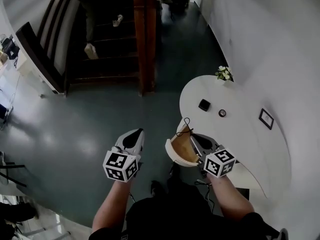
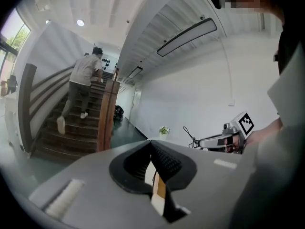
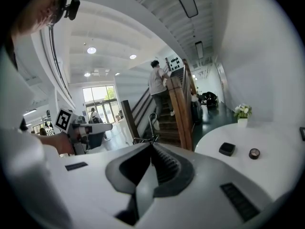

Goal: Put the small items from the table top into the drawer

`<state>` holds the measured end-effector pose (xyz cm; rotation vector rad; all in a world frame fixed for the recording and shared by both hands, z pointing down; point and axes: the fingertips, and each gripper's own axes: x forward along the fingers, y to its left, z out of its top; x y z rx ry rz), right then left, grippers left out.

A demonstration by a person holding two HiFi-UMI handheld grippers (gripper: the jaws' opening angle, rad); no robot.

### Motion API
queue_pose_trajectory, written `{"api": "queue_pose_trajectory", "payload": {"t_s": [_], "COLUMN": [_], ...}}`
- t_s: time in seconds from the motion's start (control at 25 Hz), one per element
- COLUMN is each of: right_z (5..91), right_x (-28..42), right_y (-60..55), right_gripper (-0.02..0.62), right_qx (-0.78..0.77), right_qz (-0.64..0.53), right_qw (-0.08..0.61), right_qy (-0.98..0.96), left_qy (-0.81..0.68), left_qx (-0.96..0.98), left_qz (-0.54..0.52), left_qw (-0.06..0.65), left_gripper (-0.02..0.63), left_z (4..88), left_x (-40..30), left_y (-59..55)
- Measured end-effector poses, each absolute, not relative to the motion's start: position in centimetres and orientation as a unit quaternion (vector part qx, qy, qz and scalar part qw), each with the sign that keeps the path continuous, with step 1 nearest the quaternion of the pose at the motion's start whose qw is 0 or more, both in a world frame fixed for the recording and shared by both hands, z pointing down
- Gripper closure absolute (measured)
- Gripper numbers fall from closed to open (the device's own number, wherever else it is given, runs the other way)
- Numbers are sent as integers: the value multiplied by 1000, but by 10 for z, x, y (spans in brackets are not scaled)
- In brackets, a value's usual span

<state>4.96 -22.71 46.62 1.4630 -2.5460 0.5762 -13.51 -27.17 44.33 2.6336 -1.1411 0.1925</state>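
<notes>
On the white half-round table (image 1: 240, 134) lie a black square item (image 1: 204, 104) (image 3: 227, 149) and a small round dark item (image 1: 222, 113) (image 3: 254, 153). The table's drawer (image 1: 170, 152) stands pulled out toward me, its wooden inside showing. My right gripper (image 1: 193, 136) (image 3: 151, 144) hovers over the drawer with its jaws shut on a thin black wire loop (image 1: 185, 126) (image 3: 151, 123). My left gripper (image 1: 136, 133) (image 2: 151, 144) is shut and empty, held above the floor to the left of the drawer.
A small pot of white flowers (image 1: 223, 74) stands at the table's far edge by the wall, and a framed picture (image 1: 266, 118) is at the right. A wooden staircase (image 1: 110, 39) with a thick post (image 1: 145, 39) rises beyond; a person (image 2: 83, 87) climbs it.
</notes>
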Motion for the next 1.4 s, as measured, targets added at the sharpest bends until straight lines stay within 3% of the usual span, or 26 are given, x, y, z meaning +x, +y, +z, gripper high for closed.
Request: {"api": "queue_pose_trajectory", "payload": {"t_s": [0.92, 1.4], "right_z": [669, 751], "right_x": [95, 104], "right_y": [-250, -246], "right_gripper": [583, 583], "right_qx": [424, 389], "right_qz": [295, 337], "right_qw": [251, 328], "right_qy": [-819, -792], "left_qy": [-341, -320], "left_qx": [897, 892], "left_qz": [168, 194], "left_qw": [227, 254], "left_gripper": [594, 594], "left_z": [581, 630], "left_x": [-40, -25], "left_y": [-301, -299]}}
